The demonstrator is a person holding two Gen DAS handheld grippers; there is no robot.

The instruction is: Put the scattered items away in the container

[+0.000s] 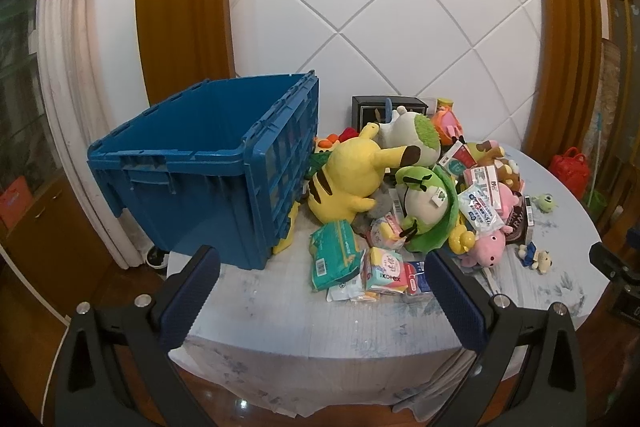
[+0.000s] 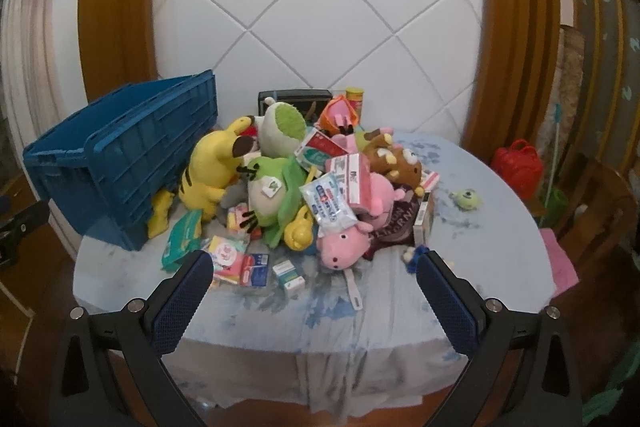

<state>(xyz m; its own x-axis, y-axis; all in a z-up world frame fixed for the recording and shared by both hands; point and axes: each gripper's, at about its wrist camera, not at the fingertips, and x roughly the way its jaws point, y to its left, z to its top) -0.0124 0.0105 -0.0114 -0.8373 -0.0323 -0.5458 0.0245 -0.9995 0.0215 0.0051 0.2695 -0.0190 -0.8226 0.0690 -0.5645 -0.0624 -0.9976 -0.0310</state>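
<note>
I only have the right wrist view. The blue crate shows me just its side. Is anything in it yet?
Observer: In the left wrist view the blue crate shows its open top. The inner walls I can see are bare, but its floor is hidden.
Operator: Is the left gripper holding anything?
Observer: No, the left gripper is open and empty.
Operator: What is the half-hidden blue thing at the right of the heap?
Observer: A small bear plush in blue clothes, lying by itself on the tablecloth.
</note>
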